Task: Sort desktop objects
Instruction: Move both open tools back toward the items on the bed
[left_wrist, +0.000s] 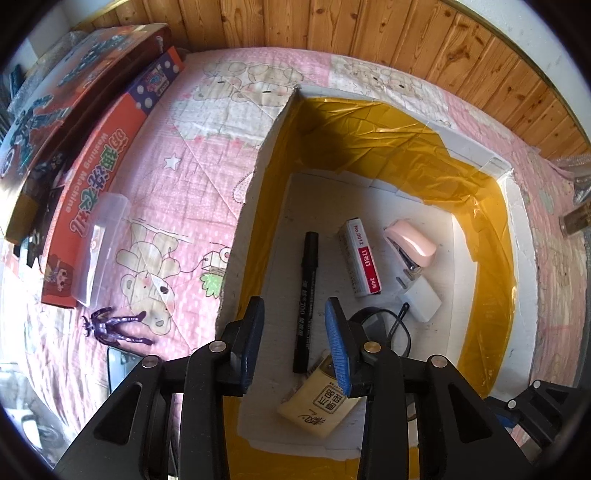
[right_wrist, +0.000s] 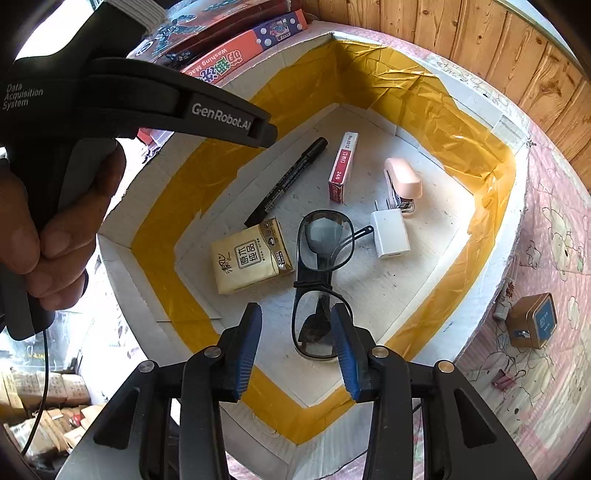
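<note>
Inside, one marker, one stapler, one glasses

Open left claw, marker, tissue pack

One marker, one stapler, one glasses.

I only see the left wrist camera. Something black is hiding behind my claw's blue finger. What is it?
Observer: A pair of black-framed glasses, lying on the box floor beside the tissue pack.
Operator: Is the other claw holding them?
Observer: No. The right claw is open above them, pads not pressing the frame.
Operator: Anything left outside the box?
Observer: A small pink clip lies on the quilt, right of the box.
</note>
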